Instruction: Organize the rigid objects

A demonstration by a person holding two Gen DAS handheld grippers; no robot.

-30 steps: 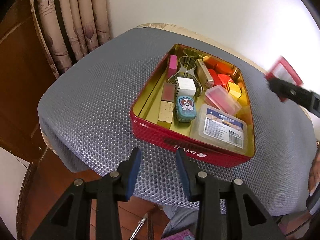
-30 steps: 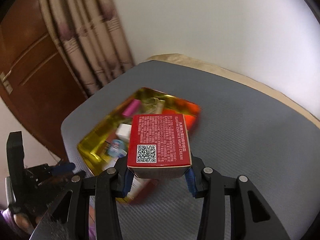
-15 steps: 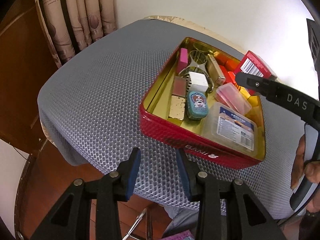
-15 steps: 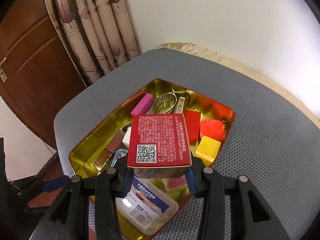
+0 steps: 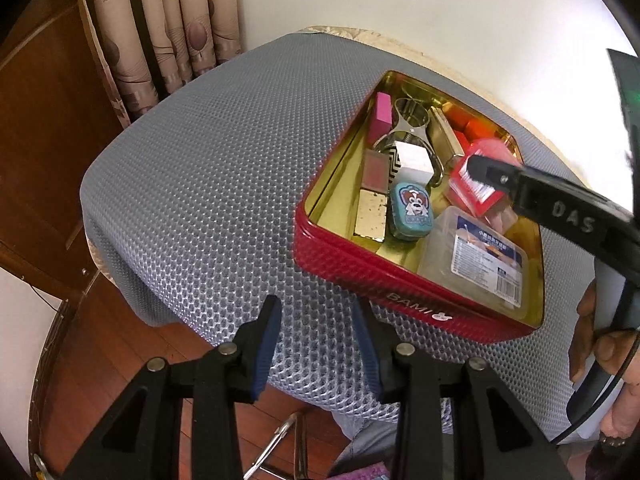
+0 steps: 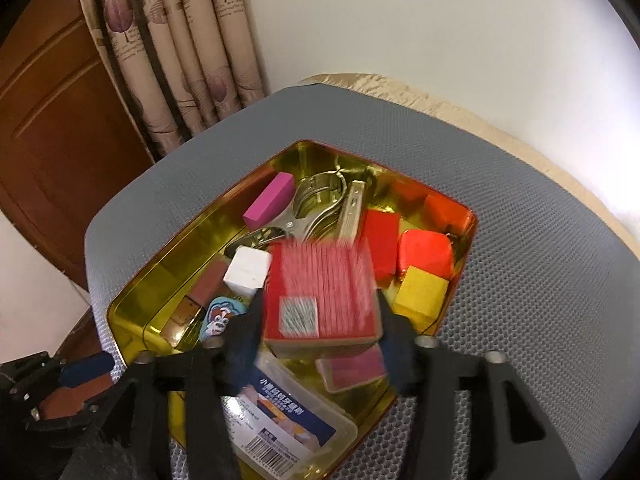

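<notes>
A red tin with a gold inside point(image 5: 360, 276) point(image 6: 132, 316) sits on a grey mesh chair seat point(image 5: 208, 168). It holds a pink block point(image 6: 270, 200), a metal clamp point(image 6: 316, 204), a white cube point(image 6: 248, 270), a blue dog tin point(image 5: 412, 210), red and yellow blocks point(image 6: 420, 296) and a clear labelled box point(image 5: 476, 264). My right gripper point(image 6: 320, 320) is shut on a red carton point(image 6: 320, 292) point(image 5: 476, 184), low over the tin's middle. My left gripper point(image 5: 318, 344) is open and empty at the seat's front edge, just before the tin's near wall.
Patterned curtains point(image 6: 180, 52) and a brown wooden door point(image 6: 52, 120) stand at the left. A white wall is behind the seat. Wooden floor point(image 5: 120, 340) lies below the seat's front edge.
My right gripper has carried the red carton from above the seat down into the tin. The left view has drawn closer to the tin's near wall.
</notes>
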